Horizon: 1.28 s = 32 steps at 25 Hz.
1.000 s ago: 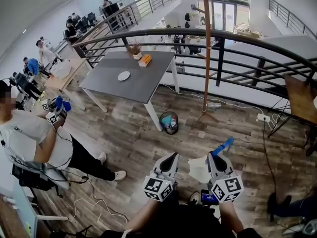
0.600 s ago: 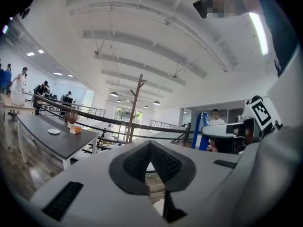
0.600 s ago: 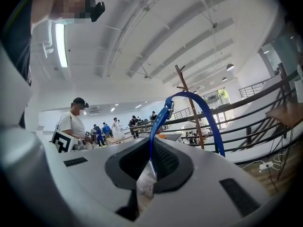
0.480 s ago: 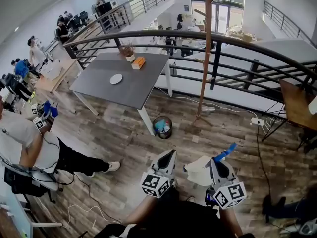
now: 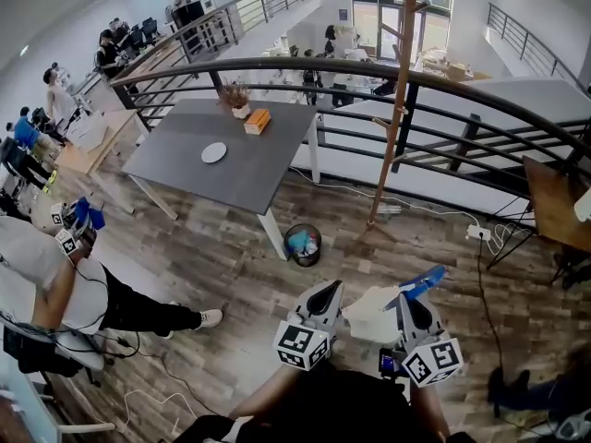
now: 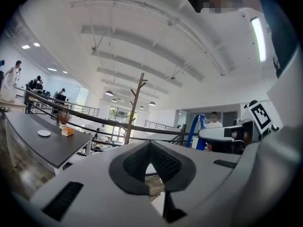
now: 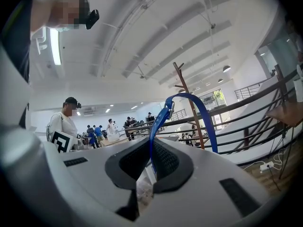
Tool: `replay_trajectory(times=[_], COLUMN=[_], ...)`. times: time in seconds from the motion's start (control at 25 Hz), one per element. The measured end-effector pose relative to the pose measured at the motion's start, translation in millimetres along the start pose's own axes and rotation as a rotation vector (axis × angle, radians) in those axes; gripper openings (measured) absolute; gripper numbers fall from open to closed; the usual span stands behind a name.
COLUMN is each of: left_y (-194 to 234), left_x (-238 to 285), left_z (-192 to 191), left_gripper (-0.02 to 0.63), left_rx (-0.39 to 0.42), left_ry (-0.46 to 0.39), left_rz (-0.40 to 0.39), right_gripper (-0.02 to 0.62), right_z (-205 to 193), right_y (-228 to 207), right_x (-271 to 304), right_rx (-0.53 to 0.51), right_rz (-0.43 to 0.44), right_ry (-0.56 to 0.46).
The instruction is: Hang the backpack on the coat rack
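Note:
The backpack (image 5: pixel 372 312) is a white bag with a blue strap (image 5: pixel 422 281). It hangs from my right gripper (image 5: pixel 407 299), which is shut on the strap. In the right gripper view the strap (image 7: pixel 204 118) loops up out of the closed jaws of the right gripper (image 7: pixel 152 144). My left gripper (image 5: pixel 328 291) is just left of the bag, shut and empty. Its pads meet at the tip in the left gripper view (image 6: pixel 150 145). The coat rack (image 5: pixel 393 109) is a brown wooden pole with pegs. It stands ahead by the railing and also shows as the coat rack (image 7: pixel 183 84) and the coat rack (image 6: pixel 135 109).
A curved black railing (image 5: pixel 443 77) runs behind the rack. A grey table (image 5: pixel 231 160) stands to the left, with a round waste bin (image 5: pixel 303 244) at its near leg. A person (image 5: pixel 51 280) with grippers stands far left. A wooden desk (image 5: pixel 559 187) and cables (image 5: pixel 480 235) are at right.
Both grippers have moved forward with the bag, and the bin and rack base now sit nearer. The right jaws have kept their hold on the strap. The person at left has slid toward the frame edge.

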<state>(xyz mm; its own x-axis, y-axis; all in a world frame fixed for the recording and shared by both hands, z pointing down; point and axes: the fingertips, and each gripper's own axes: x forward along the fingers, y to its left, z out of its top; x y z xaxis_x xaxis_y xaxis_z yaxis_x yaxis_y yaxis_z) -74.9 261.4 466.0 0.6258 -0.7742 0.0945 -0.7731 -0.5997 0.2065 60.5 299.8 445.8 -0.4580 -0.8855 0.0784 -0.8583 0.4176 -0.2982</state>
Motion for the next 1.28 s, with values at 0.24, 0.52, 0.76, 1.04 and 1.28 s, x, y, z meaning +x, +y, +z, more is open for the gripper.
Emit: replay_trajectory(times=[0.24, 0.52, 0.76, 1.04, 1.28], left_y=[32.6, 64.9, 81.6, 94.5, 94.2], left_x=[2.1, 4.4, 9.8, 22.4, 38.8], left_z=[4.2, 3.9, 9.0, 3.9, 12.2], left_gripper=[0.008, 0.008, 0.008, 0.008, 0.008], left_rx=[-0.014, -0.038, -0.037, -0.073, -0.057], left_ry=[0.028, 0.041, 0.05, 0.06, 0.037], left_rz=[-0.028, -0.064, -0.076, -0.086, -0.072], right_gripper=[0.023, 0.023, 0.023, 0.023, 0.023], right_z=[2.2, 5.5, 8.8, 8.2, 8.1], right_y=[5.1, 11.1, 11.8, 8.8, -1.2], right_x=[33.8, 61.7, 78.3, 89.3, 99.0], right_rx=[-0.004, -0.002, 0.036, 0.05, 0.061], right_rz=[-0.038, -0.085, -0.11, -0.113, -0.106], right_ry=[0.001, -0.004, -0.009, -0.012, 0.0])
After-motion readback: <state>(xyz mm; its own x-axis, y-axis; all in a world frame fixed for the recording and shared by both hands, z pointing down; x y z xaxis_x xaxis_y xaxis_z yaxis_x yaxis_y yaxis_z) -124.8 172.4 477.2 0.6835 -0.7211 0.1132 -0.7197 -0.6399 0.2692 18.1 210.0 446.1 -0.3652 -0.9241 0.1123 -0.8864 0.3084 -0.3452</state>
